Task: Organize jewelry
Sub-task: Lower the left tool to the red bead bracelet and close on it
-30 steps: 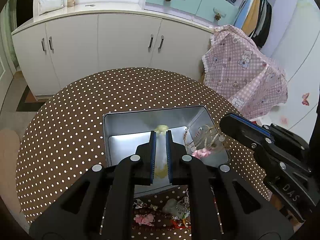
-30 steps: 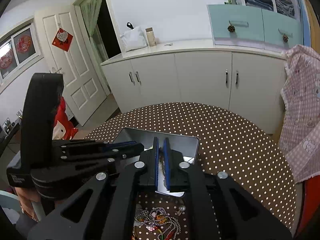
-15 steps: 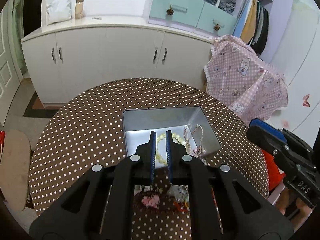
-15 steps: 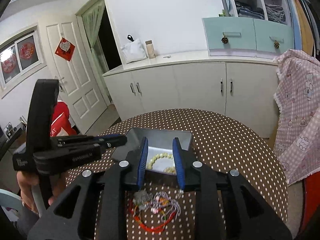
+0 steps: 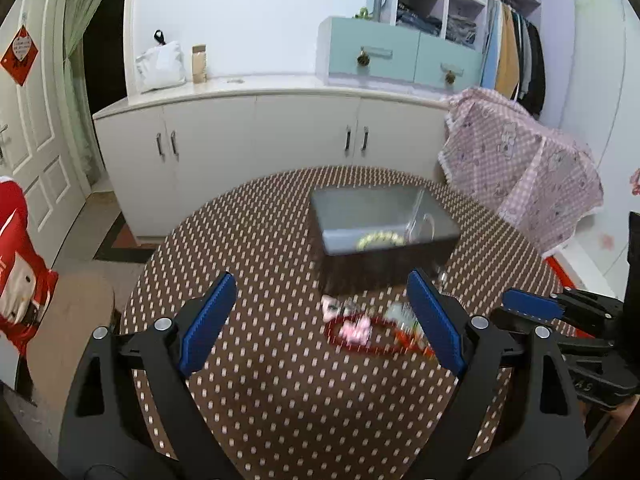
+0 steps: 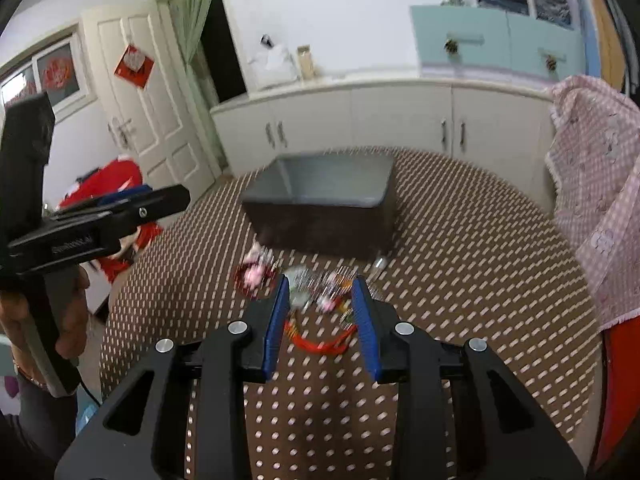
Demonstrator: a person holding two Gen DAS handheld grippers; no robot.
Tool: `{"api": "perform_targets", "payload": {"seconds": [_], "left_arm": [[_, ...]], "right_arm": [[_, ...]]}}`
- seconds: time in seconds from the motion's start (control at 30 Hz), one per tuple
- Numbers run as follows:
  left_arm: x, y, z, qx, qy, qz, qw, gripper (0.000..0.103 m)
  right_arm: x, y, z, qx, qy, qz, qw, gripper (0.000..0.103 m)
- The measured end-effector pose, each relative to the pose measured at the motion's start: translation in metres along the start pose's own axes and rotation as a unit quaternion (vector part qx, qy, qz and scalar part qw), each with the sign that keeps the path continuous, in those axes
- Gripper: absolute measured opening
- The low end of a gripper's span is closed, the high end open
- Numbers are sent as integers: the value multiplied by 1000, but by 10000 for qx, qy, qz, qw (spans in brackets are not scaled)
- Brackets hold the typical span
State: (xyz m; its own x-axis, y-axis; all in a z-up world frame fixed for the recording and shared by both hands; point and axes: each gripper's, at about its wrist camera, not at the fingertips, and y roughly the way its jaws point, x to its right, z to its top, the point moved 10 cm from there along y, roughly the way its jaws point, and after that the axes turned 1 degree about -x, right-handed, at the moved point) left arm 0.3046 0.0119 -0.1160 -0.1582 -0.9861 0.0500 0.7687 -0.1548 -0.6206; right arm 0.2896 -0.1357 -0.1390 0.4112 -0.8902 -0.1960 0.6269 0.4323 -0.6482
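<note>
A grey metal tin (image 5: 384,236) is seen on the round, brown polka-dotted worktop (image 5: 256,360), and everything else is placed from it. The tin is rectangular and open at the top; in the left wrist view its long axis runs across the picture, with one long wall turned towards the camera. Inside it a string of pale yellow-green beads (image 5: 379,239) is laid along the near wall, and a thin looped piece (image 5: 420,220) is leaned up at the tin's right end; what kind of piece it is cannot be told through the blur. Just in front of the tin, on the worktop, a loose pile of jewelry (image 6: 316,292) is spread sideways, roughly parallel to the tin's long wall: a pink charm (image 5: 356,330) inside a red cord loop, silvery chain, and a red cord (image 6: 320,344) curved at the near edge. The left gripper (image 5: 320,320) is held in front of the tin and to the left of the pile; its jaws are opening, are spread wide, and nothing is pressed between them. The right gripper (image 6: 320,312) is held over the near side of the pile; its jaws are opening and partly apart, with jewelry seen in the gap but not pinched.
</note>
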Motion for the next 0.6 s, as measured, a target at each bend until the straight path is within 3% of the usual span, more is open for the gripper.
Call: {"api": "perform_targets", "payload": {"seconds": [0.1, 0.33, 0.37, 0.4, 0.43, 0.6], "left_arm": [[-6, 1, -17, -100, 76, 177, 9998, 86], [-17, 2, -41, -331, -59, 175, 9993, 86], [-19, 2, -43, -352, -83, 186, 9992, 86], [-21, 3, -45, -370, -88, 192, 9991, 86], [-22, 3, -47, -386, -85, 184, 9990, 86], [-10, 5, -52, -430, 65, -105, 9990, 86]], "right_arm": [[-12, 16, -10, -238, -292, -48, 9993, 30], [-24, 47, -29, -733, -1015, -348, 9915, 30], [-24, 51, -31, -824, -1095, -351, 9899, 27], [-23, 53, -31, -867, -1133, -377, 9891, 11], [-23, 54, -31, -881, -1171, -408, 9884, 4], [-6, 29, -15, -415, -913, -477, 9938, 4]]}}
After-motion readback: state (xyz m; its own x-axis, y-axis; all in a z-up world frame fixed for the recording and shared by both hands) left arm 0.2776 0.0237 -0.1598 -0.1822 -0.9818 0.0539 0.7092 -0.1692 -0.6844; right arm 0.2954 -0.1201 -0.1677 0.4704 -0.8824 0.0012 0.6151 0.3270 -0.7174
